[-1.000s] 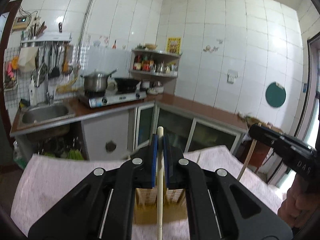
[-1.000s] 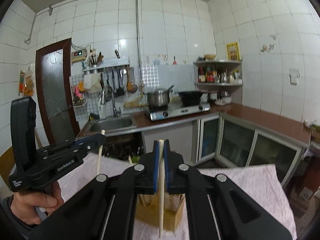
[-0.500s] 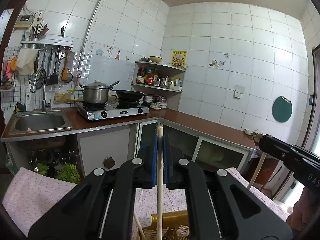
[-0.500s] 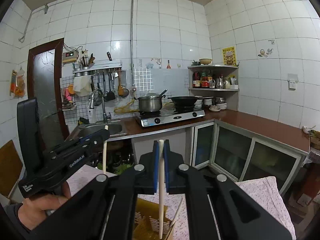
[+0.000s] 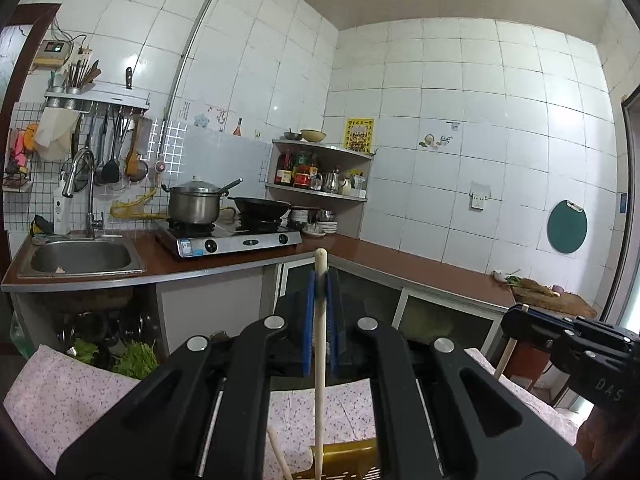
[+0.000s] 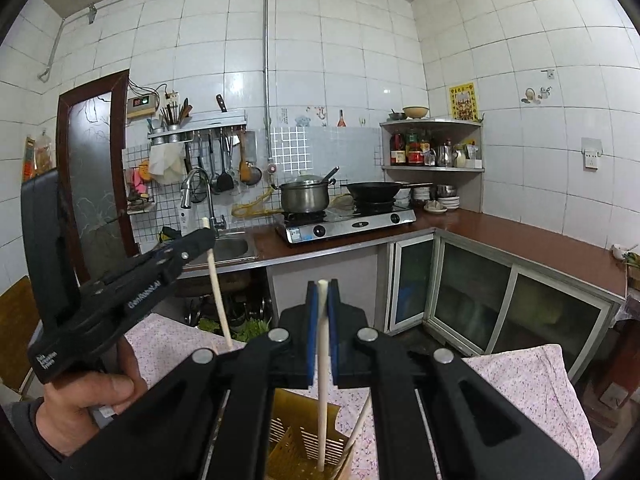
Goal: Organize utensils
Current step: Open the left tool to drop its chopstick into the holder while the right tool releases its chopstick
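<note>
Upright, each tongs (image 5: 320,280) (image 6: 323,286) pinches a chopstick (image 5: 319,360) (image 6: 322,380) above the yellow holder (image 6: 304,440).

2 tongs (image 6: 322,294) (image 5: 320,284), 3 chopsticks (image 6: 323,380) (image 6: 218,300) (image 6: 360,420), 1 holder (image 6: 304,440)

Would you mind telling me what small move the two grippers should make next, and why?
Probably lower both straight down. The left gripper and right gripper are each shut on an upright chopstick, whose lower ends hang at the yellow slotted holder; the right one's tip seems already inside. Release only once they are seated.
</note>
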Demonstrator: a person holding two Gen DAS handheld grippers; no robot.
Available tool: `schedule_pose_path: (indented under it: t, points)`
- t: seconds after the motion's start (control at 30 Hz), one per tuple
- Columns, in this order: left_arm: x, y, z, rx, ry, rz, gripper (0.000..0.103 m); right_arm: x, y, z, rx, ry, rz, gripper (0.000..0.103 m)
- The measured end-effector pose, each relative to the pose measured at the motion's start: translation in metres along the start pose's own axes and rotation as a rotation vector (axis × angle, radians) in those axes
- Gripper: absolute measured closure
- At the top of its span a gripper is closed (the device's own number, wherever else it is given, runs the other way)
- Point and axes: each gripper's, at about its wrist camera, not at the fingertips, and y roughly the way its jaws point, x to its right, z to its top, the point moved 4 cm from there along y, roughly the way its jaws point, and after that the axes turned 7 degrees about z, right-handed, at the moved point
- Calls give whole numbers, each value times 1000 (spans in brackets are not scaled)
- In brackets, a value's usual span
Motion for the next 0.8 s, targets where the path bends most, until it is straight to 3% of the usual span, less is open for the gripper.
schedule_pose_path:
  t: [0.3, 0.4, 0.47, 0.53, 0.63, 0.7, 0.73, 0.8]
  points:
    - [-2, 4, -41, -126, 14, -3, 98, 1, 10, -27, -64, 21, 21, 97]
    - [-8, -1, -54, -167, -11, 0, 71, 7, 7, -34, -72, 43, 13, 97]
    - [-11, -7, -58, -185, -10, 8, 66, 10, 1, -36, -72, 53, 7, 97]
    - [-15, -19, -59, -194, 5, 25, 52, 13, -10, -38, -69, 52, -6, 97]
    - [-24, -43, -63, -203, 28, 46, 48, 16, -30, -45, -80, 47, -24, 96]
    - [-33, -64, -74, -224, 42, 72, 43, 20, -44, -61, -112, 50, -34, 81]
    - [-38, -73, -82, -242, 39, 79, 41, 23, -49, -70, -130, 51, -44, 69]
    - [-49, -92, -110, -315, 36, 97, 40, 28, -63, -99, -179, 54, -58, 68]
